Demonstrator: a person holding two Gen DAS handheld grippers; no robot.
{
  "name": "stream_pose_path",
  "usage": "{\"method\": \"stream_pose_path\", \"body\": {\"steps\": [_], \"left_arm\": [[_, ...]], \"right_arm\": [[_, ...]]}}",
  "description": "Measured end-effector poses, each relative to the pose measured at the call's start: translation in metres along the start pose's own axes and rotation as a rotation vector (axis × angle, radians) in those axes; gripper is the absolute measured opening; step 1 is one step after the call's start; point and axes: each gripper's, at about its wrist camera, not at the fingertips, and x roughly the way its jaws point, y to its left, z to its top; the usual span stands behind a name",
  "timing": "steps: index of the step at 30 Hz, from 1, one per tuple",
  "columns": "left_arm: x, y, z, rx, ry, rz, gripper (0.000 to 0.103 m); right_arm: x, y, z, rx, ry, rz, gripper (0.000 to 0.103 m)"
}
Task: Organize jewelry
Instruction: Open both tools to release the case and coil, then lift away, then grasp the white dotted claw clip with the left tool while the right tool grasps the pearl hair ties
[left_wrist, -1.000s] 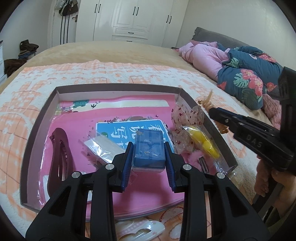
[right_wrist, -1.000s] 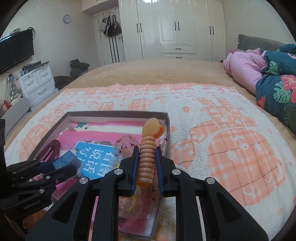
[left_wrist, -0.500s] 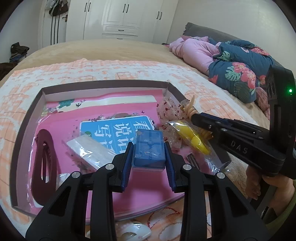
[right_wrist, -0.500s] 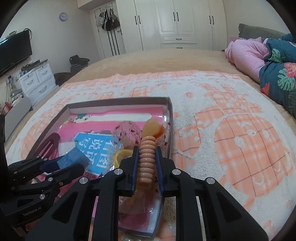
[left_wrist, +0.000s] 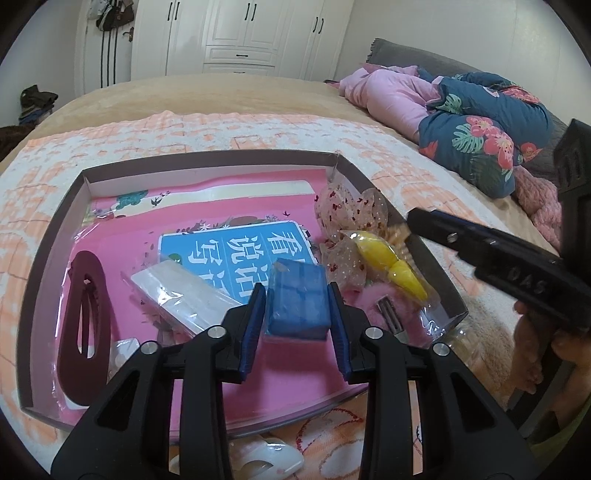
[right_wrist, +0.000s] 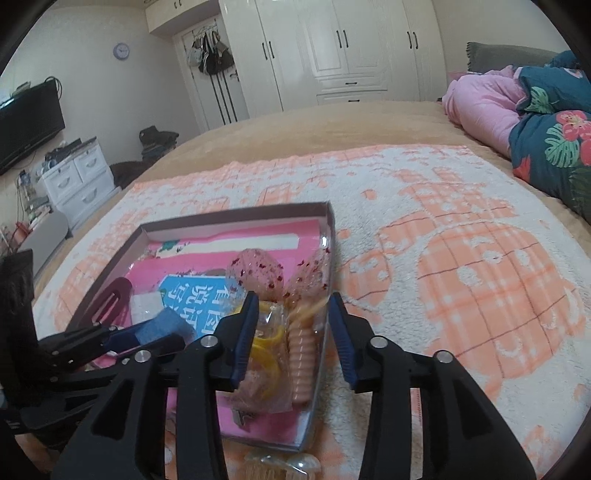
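A shallow brown box (left_wrist: 55, 206) with a pink liner lies on the bed; it also shows in the right wrist view (right_wrist: 236, 218). My left gripper (left_wrist: 297, 306) is shut on a small blue box (left_wrist: 297, 301) just above the liner. My right gripper (right_wrist: 291, 332) is open above the box's right edge, and a ribbed peach hair clip (right_wrist: 301, 354) lies below it beside a bagged yellow clip (right_wrist: 266, 350). A maroon hair clip (left_wrist: 83, 325), a clear packet (left_wrist: 177, 291), a sequinned bow (left_wrist: 347, 210) and the yellow clip (left_wrist: 388, 262) lie in the box.
A peach and white checked blanket (right_wrist: 461, 258) covers the bed under the box. A white clip (left_wrist: 266, 459) lies on it by the box's near edge. Pink and floral bedding (left_wrist: 461, 122) is piled at the far right. White wardrobes (right_wrist: 351, 48) stand behind.
My right gripper has opened and let go of the peach hair clip, which now lies in the box. My left gripper still holds the blue box and has lowered slightly.
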Motion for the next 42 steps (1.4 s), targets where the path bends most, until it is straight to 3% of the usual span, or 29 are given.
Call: {"method": "stream_pose_path", "body": {"steps": [5, 13, 20, 30, 42], "left_arm": [[-0.004, -0.001, 0.000, -0.005, -0.012, 0.011, 0.040], [-0.025, -0.002, 0.000, -0.016, -0.055, 0.018, 0.050], [-0.049, -0.008, -0.004, -0.009, -0.091, 0.029, 0.065], [-0.083, -0.009, -0.013, -0.015, -0.149, 0.047, 0.088], [-0.100, 0.006, -0.029, -0.048, -0.145, 0.099, 0.090]], "right_arm": [[-0.013, -0.005, 0.000, 0.007, -0.027, -0.011, 0.047], [-0.037, -0.004, -0.002, 0.004, -0.073, -0.018, 0.058], [-0.057, -0.002, -0.007, 0.005, -0.097, -0.009, 0.070], [-0.082, 0.006, -0.019, -0.029, -0.128, -0.014, 0.076], [-0.092, 0.014, -0.049, -0.069, -0.086, 0.004, 0.079]]}}
